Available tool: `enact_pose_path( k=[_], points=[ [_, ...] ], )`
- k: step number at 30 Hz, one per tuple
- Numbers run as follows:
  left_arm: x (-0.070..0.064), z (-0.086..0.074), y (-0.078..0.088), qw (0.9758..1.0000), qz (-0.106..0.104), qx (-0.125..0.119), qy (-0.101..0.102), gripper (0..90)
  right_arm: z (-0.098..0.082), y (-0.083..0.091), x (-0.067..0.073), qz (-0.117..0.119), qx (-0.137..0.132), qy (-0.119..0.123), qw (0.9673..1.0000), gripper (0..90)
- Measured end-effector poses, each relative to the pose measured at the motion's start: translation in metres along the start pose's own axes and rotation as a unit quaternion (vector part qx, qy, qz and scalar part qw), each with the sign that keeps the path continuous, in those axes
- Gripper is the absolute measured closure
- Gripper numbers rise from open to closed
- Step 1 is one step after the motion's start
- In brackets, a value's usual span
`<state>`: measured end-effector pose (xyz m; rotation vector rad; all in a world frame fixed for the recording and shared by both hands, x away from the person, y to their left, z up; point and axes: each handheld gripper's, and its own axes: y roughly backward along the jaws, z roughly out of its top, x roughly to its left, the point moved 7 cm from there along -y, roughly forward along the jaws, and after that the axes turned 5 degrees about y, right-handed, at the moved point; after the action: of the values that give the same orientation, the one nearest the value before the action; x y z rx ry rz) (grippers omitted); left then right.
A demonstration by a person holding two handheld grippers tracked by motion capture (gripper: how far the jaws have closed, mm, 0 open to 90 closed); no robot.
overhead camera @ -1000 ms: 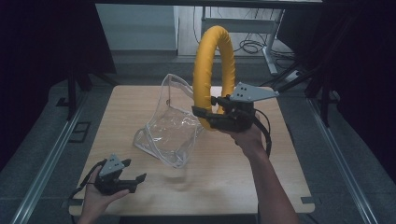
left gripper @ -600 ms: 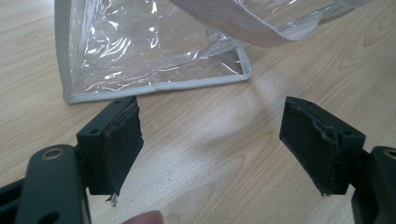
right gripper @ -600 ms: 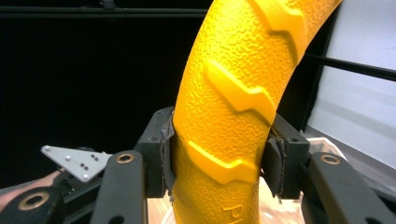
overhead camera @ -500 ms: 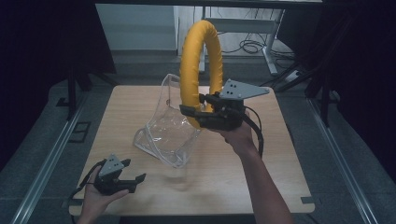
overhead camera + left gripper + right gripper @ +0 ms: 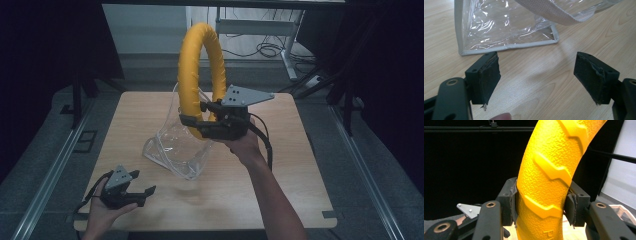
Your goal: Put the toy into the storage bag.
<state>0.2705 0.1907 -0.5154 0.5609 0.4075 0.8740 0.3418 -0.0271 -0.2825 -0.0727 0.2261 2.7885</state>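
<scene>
Yellow ring (image 5: 200, 75) | clamped upright in right gripper (image 5: 192, 125), drifting from 1 toward 12 o'clock, now above clear bag (image 5: 177, 147) | likely bagging next | left gripper (image 5: 145, 192) wide, idle at 7 o'clock

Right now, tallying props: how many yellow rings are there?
1: the yellow ring is held upright in the right gripper, above the clear bag.
</scene>
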Motion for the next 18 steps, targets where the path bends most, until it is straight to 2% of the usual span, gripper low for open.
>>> enact_pose_path(
  k=[18],
  points=[
    [0.001, 0.0, 0.001, 1.0, 0.001, 0.0, -0.002, 20.8, -0.006, -0.024, 0.008, 0.031, -0.002, -0.014, 0.9994, 50.6]
  ],
)
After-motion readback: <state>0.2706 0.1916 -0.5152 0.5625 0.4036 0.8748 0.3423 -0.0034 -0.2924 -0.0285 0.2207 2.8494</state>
